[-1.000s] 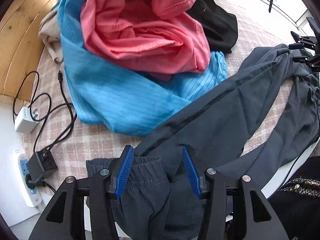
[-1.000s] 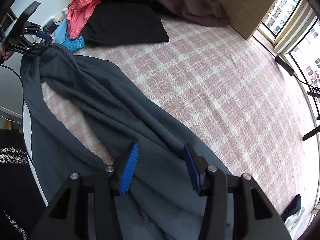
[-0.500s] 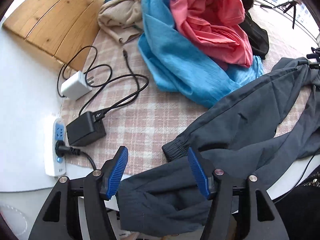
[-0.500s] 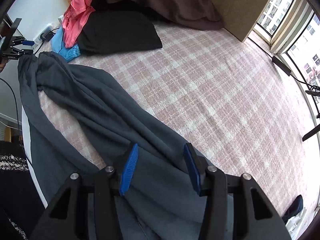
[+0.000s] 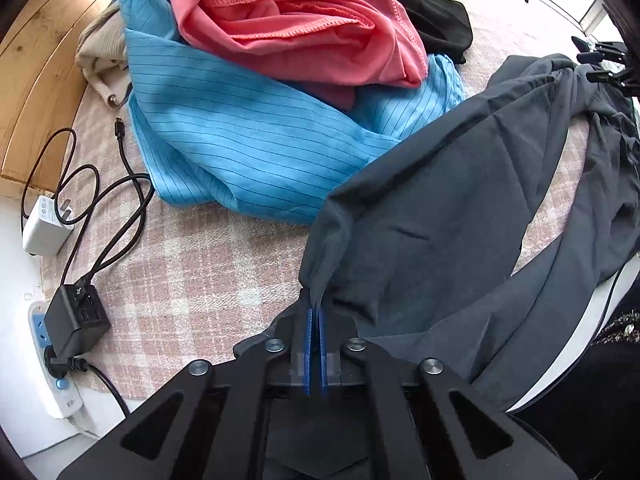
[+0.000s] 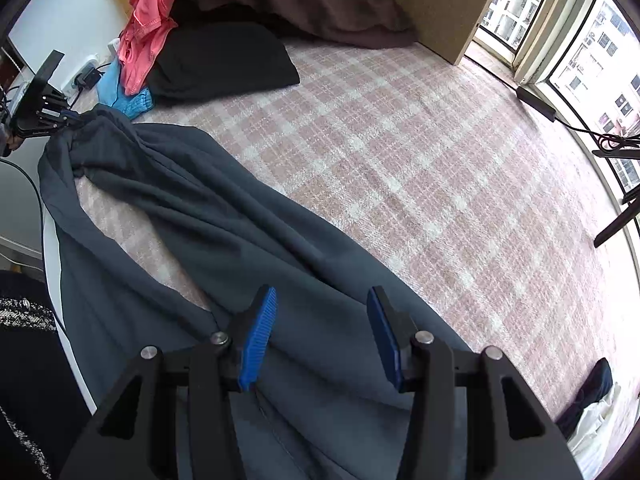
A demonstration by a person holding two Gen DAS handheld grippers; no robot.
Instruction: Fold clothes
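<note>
Gripping a bunched edge of the dark grey trousers (image 5: pixel 452 216), my left gripper (image 5: pixel 315 316) has its blue pads pressed flat together on the cloth. My right gripper (image 6: pixel 320 320) hangs released, fingers (image 6: pixel 258 336) spread wide just above the same trousers, touching nothing I can make out. Those trousers lie stretched across the pink checked blanket (image 6: pixel 420 168), one part draped over the near edge. Beyond them sits a loose heap: blue striped garment (image 5: pixel 248 136), pink one (image 5: pixel 304 36) on top, black one (image 6: pixel 216 64) beside (no basket or bin anywhere). Chargers and a power strip (image 5: pixel 52 384) lie left.
</note>
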